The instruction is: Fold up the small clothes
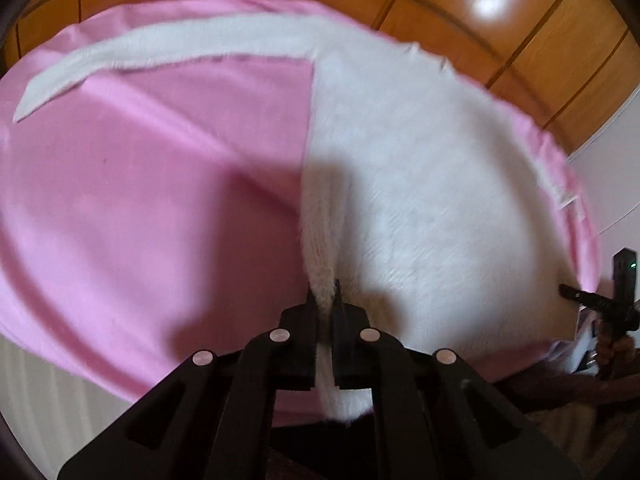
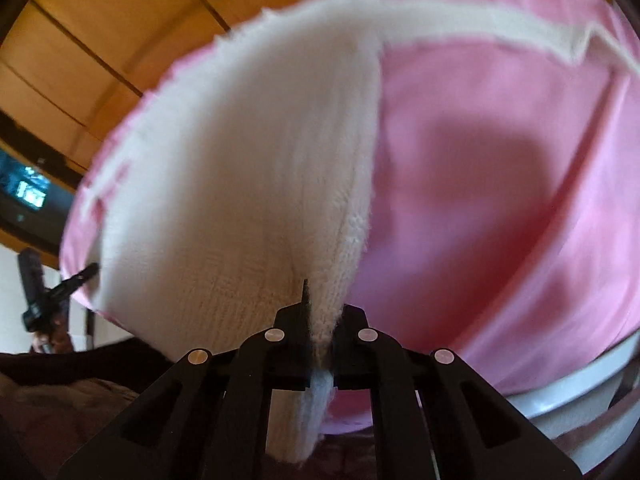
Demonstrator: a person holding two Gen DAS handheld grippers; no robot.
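nearest in the left wrist view is the left gripper (image 1: 325, 300), its black linkage arms with pale round pins filling the bottom of the picture; its jaws are pinched tight on a ridge of the white knitted garment (image 1: 420, 184), and a strip of the knit runs back between them toward the camera. the garment lies spread over the right part of a pink cloth (image 1: 152, 184) that covers the counter, with a long white sleeve (image 1: 132, 54) curving away to the far left across the pink. the gripper's shadow falls on the pink cloth and the near edge of the knit. at the far right edge the right gripper (image 1: 576, 294) shows as a small black shape at the garment's near right corner, with part of a hand (image 1: 612, 348) below it. beyond the cloth are orange-brown wooden panels (image 1: 520, 40) with a bright glare spot. in the right wrist view the right gripper (image 2: 320, 312) is nearest, likewise closed down hard on a raised fold of the same garment (image 2: 248, 168), with knit bunched between the jaws and hanging toward the camera. here the garment covers the left part of the pink cloth (image 2: 500, 200), and the sleeve (image 2: 500, 28) stretches off to the far right. the left gripper (image 2: 80, 276) appears small at the left edge, its tip at the garment's near left corner. the picture is somewhat blurred.
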